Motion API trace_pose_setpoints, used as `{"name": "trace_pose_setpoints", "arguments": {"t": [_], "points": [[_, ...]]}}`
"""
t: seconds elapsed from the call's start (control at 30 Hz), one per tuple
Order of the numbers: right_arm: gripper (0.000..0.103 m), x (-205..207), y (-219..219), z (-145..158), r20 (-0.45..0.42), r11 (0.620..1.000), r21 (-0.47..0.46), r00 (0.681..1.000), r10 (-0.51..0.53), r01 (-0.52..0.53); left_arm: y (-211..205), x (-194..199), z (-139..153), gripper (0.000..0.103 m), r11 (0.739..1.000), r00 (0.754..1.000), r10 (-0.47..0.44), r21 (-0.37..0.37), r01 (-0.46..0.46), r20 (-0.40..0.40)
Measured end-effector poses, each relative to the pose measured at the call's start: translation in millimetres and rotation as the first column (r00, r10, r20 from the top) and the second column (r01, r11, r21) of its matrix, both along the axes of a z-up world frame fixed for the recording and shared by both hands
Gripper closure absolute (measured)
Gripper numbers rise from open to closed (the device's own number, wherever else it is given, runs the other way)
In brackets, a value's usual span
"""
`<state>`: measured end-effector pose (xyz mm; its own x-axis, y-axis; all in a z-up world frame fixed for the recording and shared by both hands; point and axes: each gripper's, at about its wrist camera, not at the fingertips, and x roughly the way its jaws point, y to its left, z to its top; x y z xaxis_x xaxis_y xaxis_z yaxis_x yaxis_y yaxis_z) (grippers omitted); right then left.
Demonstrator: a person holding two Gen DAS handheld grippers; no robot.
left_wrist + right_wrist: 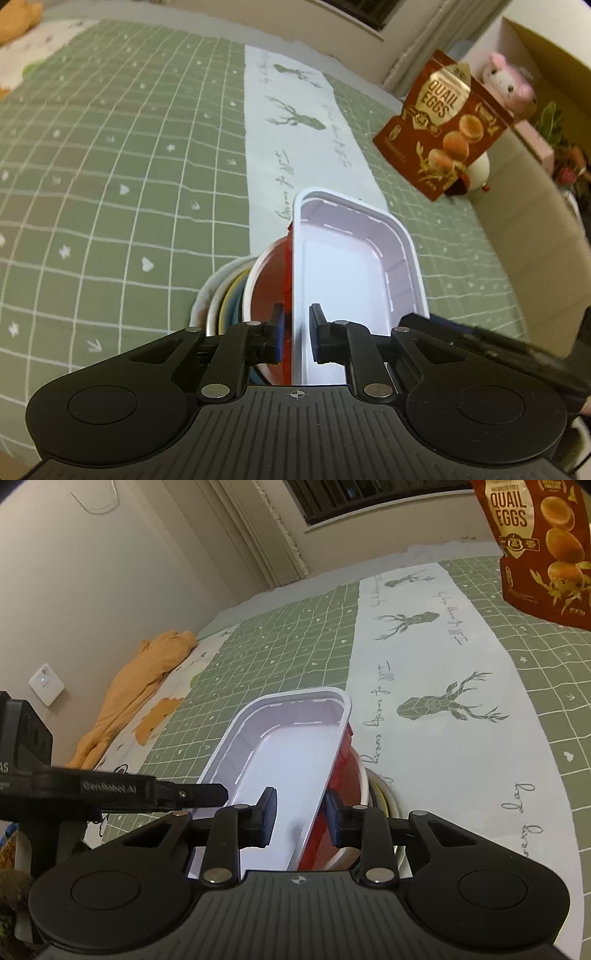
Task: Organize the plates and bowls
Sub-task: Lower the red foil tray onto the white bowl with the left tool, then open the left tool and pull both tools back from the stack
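A white rectangular tray (343, 266) with a red underside rests tilted on a stack of bowls (225, 295) on the green checked cloth. My left gripper (295, 334) straddles the tray's near left rim, its jaws apart with a small gap on each side. In the right wrist view the tray (288, 746) lies over a red-and-white bowl (352, 775). My right gripper (300, 818) straddles the tray's right rim, jaws apart and not pressing it. The left gripper's finger (192, 794) shows at the tray's left edge.
A red quail-eggs pouch (443, 122) stands at the right, with a white figure behind it. A white runner with deer prints (295, 122) crosses the cloth. An orange cloth (147, 686) lies at the far left by the wall. A cardboard box with a pink plush (513, 81) stands beyond.
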<state>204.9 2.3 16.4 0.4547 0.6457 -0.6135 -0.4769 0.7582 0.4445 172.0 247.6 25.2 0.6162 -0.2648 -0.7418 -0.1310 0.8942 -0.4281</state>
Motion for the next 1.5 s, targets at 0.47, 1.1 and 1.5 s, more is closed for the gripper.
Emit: {"name": "trace_pose_setpoints", "arguments": {"t": [0.47,1.1,1.5], "points": [[0.075,-6.7,-4.8,5.0,0.11,0.997,-0.056,0.992,-0.055,0.062,-4.3,0.1,3.6,0.085,0.998,0.999,0.006,0.062,-0.009,0.049],[0.065,-89.6,-43.8,26.7,0.279,0.988,0.006,0.948,-0.15,0.154,-8.2,-81.2,32.2,0.085,0.978,0.942,0.196,0.018,-0.208,0.274],[0.039,-190.9,-60.6,-39.9,0.38,0.988,-0.057,0.918,-0.111,0.143,-130.2,-198.8,-39.6,0.087,0.965,0.928,0.017,0.237,-0.113,0.373]]}}
